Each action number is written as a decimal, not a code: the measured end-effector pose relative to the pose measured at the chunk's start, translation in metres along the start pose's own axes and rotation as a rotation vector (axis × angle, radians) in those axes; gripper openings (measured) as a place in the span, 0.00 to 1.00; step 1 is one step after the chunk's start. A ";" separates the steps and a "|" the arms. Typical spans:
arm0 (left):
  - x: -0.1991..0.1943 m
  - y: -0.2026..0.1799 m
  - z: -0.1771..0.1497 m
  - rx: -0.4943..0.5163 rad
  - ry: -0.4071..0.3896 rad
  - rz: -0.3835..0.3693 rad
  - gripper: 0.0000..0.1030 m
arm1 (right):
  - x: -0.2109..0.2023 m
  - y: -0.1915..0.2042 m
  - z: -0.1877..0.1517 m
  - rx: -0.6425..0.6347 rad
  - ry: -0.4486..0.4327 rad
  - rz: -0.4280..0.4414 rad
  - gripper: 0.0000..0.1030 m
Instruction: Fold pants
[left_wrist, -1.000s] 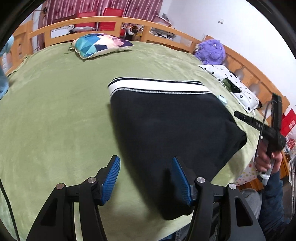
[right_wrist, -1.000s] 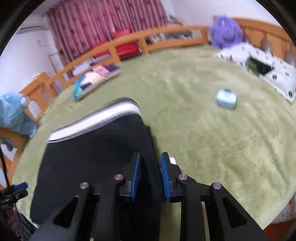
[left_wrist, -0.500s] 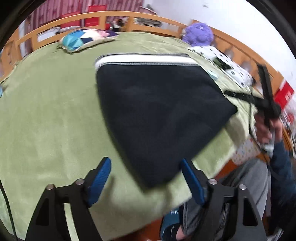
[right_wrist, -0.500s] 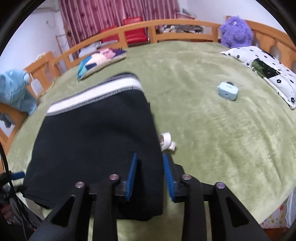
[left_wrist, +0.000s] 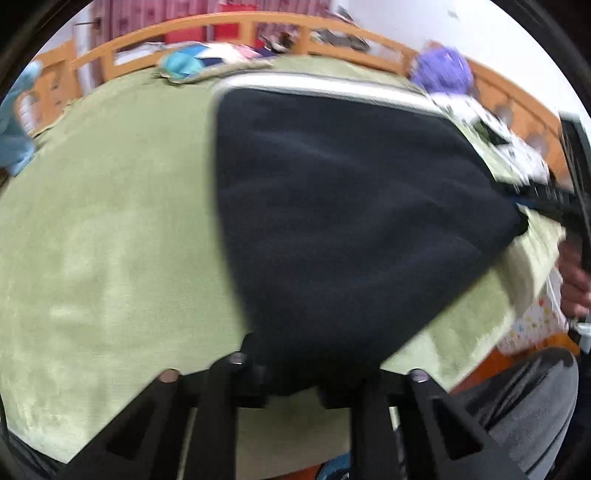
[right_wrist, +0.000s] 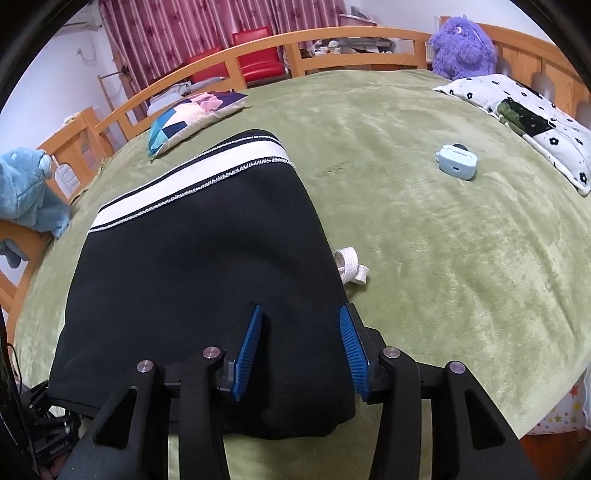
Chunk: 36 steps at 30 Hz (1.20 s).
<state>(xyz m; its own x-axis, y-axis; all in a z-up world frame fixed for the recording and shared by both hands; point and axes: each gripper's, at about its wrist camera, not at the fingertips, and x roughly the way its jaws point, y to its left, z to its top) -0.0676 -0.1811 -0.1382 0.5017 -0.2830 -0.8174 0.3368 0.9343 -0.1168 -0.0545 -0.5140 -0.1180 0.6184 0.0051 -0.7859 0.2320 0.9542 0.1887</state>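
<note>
- Bed (right_wrist: 424, 229): covered by a green plush blanket and ringed by a wooden rail (right_wrist: 332, 40); it carries everything below.
- Pants (right_wrist: 207, 280): black, folded into a broad panel, lying flat on the near-left part of the bed; the white waistband (right_wrist: 192, 177) is at the far edge, and the near edge reaches the bed's front edge.
- Dotted white pillow (right_wrist: 524, 118): at the far right of the bed, well apart from the pants.
- Purple plush toy (right_wrist: 461, 48): against the rail behind that pillow.
- Patchwork cushion (right_wrist: 192, 118): just beyond the waistband.
- Right hand-held gripper (right_wrist: 303, 354): jaws opening, blue pads spread over the pants' near right corner with the cloth between them, unpinched.
- Left hand-held gripper (left_wrist: 291, 384): frame blurred; jaws pressed together at the pants' near left corner, the pads hidden under the cloth, which appears pinched.
- Pale blue case (right_wrist: 456, 162): on bare blanket, right of the pants.
- White cloth roll (right_wrist: 349, 264): just beside the pants' right edge.
</note>
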 end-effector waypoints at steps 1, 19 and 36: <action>-0.002 0.012 -0.002 -0.019 -0.010 0.002 0.14 | -0.001 -0.002 0.000 0.003 0.001 0.002 0.43; -0.057 0.073 -0.019 -0.044 0.002 -0.138 0.44 | 0.015 -0.008 -0.008 -0.026 0.048 -0.008 0.41; 0.007 0.029 0.039 0.045 0.073 -0.106 0.49 | 0.052 0.014 0.040 -0.070 0.020 -0.002 0.35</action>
<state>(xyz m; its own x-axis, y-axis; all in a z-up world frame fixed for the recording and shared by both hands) -0.0233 -0.1645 -0.1259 0.4027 -0.3616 -0.8409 0.4208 0.8890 -0.1808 0.0109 -0.5119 -0.1325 0.6024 0.0085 -0.7982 0.1794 0.9729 0.1457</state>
